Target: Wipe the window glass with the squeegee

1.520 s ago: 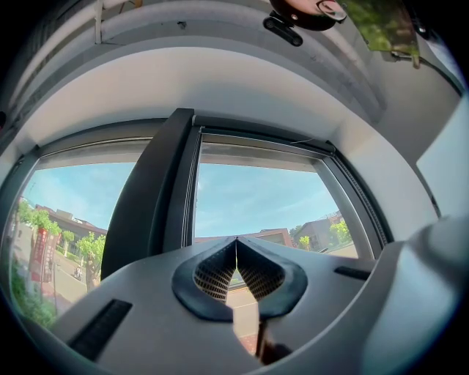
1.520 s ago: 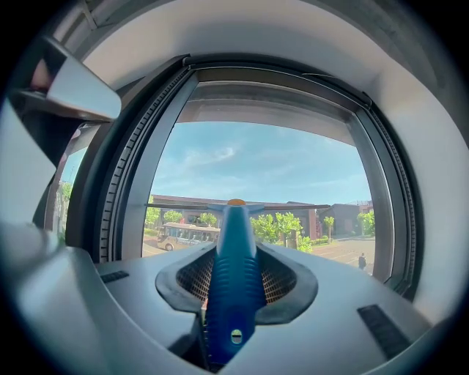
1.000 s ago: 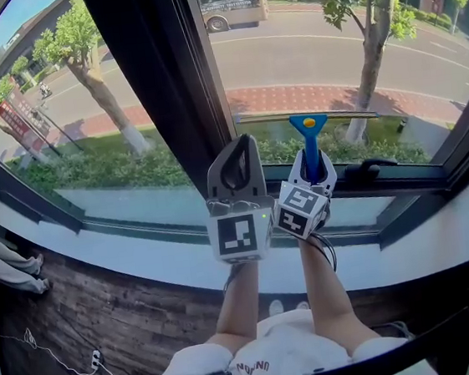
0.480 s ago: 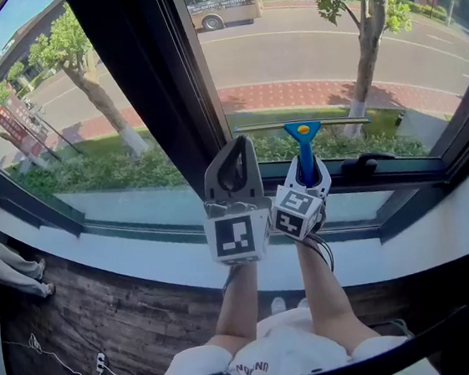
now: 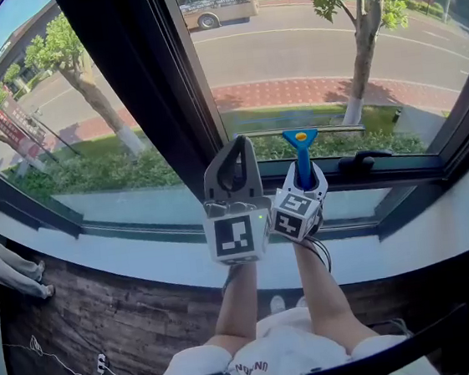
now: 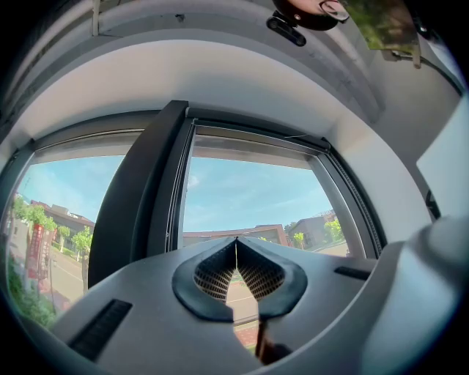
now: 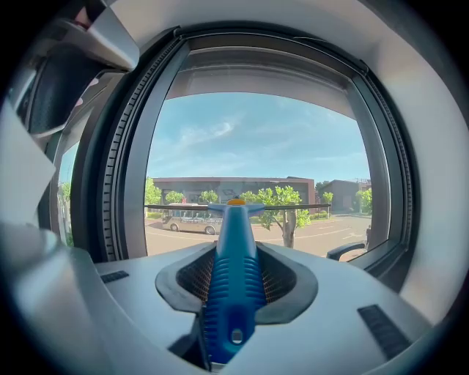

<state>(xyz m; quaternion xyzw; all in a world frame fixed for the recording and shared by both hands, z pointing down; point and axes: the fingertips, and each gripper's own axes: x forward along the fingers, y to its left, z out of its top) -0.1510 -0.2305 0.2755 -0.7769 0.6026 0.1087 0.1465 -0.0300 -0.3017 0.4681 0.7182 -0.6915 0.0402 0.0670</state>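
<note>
**Mia:** What is the right gripper doing?

**Ben:** It is squeezing the squeegee. In the right gripper view the blue handle sits right between the two jaws. Both pads press on its sides.

**Mia:** Where is the squeegee?

**Ben:** Near the middle of the head view, a little to the right. It stands up out of the gripper. Its long thin blade is on top, going side to side. The blade is low down on the window glass, just above the bottom bar of the dark frame.

**Mia:** Is the blade touching the glass?

**Ben:** It looks very close, but I cannot tell for sure.

**Mia:** And the left gripper?

**Ben:** It is just left of the right one, side by side with it in the middle of the head view. Its jaws are closed and the tips meet. It holds nothing. It points up, near the thick dark post between the two panes.

**Mia:** What else is there?

**Ben:** A black window handle lies on the frame, to the right of the squeegee. A white sill runs under both grippers. Outside there is a bus at the top of the frame, and a tree stands at the upper right. At the bottom left is a dark wood floor.
</note>
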